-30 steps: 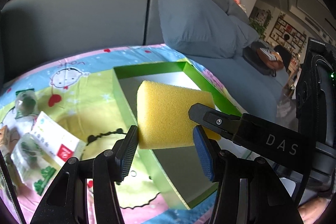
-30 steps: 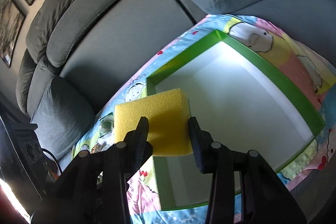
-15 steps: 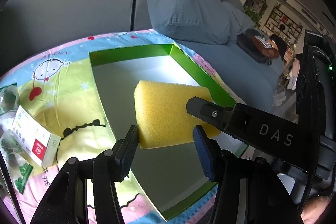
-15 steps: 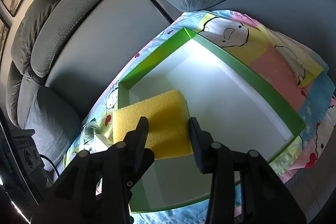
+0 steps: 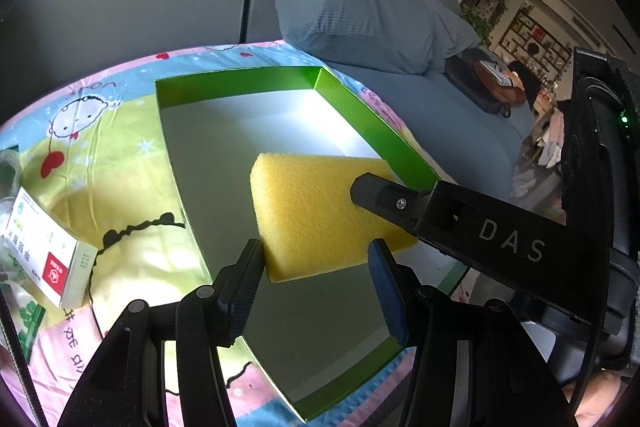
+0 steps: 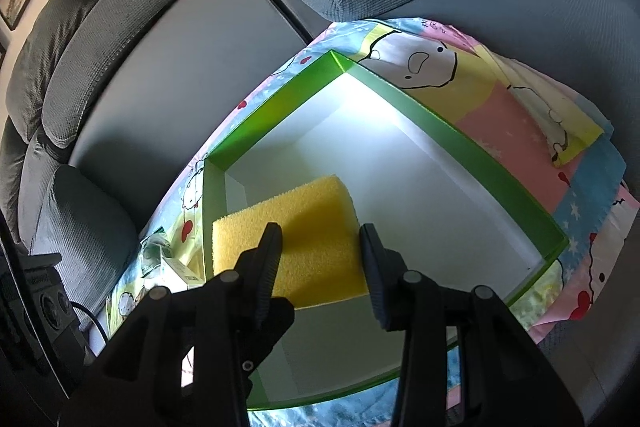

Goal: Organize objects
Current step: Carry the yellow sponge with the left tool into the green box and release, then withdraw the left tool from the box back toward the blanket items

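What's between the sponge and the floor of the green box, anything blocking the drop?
Nothing visible. The yellow sponge, gripped by both the left gripper and right gripper, sits over the green box, whose white floor shows bare around it.

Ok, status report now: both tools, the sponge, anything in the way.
Left tool and right tool both shut on the yellow sponge. Sponge over the green box. White floor below it bare, nothing in the way.
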The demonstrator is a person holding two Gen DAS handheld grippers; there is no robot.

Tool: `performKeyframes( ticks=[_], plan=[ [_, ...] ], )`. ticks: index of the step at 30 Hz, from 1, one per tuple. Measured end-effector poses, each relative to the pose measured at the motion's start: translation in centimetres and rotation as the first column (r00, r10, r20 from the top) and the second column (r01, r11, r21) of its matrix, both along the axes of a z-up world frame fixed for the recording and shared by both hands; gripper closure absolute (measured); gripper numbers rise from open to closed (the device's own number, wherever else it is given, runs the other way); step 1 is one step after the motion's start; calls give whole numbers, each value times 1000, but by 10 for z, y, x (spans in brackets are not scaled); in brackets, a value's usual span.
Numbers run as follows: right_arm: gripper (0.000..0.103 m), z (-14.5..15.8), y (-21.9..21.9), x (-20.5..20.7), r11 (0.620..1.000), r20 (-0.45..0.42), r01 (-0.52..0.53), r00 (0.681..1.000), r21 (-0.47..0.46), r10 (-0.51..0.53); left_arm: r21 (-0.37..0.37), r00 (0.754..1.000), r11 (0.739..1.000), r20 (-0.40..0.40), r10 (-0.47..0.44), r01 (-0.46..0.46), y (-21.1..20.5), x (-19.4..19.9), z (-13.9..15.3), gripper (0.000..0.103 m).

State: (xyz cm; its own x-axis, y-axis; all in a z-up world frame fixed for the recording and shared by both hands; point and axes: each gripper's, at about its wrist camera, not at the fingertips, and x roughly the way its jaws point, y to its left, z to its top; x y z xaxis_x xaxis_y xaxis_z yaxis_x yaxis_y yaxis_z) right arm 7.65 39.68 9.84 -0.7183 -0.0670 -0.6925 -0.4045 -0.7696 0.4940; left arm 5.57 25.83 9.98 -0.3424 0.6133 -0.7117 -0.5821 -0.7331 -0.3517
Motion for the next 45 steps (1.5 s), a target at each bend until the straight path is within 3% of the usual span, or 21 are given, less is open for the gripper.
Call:
performKeyframes(
  ticks=[8, 13, 18, 21, 23, 24, 30, 33, 37, 43, 45],
  plan=[
    [61, 4, -2, 0, 999, 10, 31, 999, 35, -32, -7, 1000, 1000, -23, 16, -17, -12, 4, 8, 48],
    [46, 11, -7, 0, 994, -12, 65, 998, 84, -64, 12, 998, 998, -32, 60, -59, -34, 2, 20, 48],
    [32, 18, -25, -12, 998, -82, 22, 996, 59, -17, 28, 990, 990, -43, 137, -136, -72, -5, 34, 48],
    [30, 20, -46, -25, 996, -88, -14, 996, 85, 22, 13, 979, 980, -45, 198, -197, -100, -10, 38, 48],
    [27, 22, -58, -32, 993, -82, -14, 996, 120, 24, 9, 967, 968, -40, 253, -253, -121, -14, 39, 42],
    [26, 22, -66, -36, 989, -76, -9, 997, 146, 20, 8, 960, 961, -34, 277, -277, -131, -15, 40, 34],
    [23, 23, -94, -45, 961, -55, 60, 997, 269, -47, -30, 900, 901, -62, 431, -434, -196, -18, 36, 31],
    [23, 19, -101, -49, 935, -21, 77, 997, 347, -75, -30, 849, 849, -60, 525, -527, -231, -22, 23, 25],
    [23, 7, -108, -58, 910, 56, 47, 995, 411, -77, -59, 776, 775, 0, 630, -629, -272, -32, -5, 25],
    [23, -17, -120, -70, 920, 137, 5, 988, 393, -64, -66, 717, 719, 54, 695, -692, -303, -37, -21, 25],
    [23, -24, -124, -75, 910, 170, -10, 983, 415, -67, -62, 713, 716, 63, 698, -695, -305, -37, -22, 25]
  ],
)
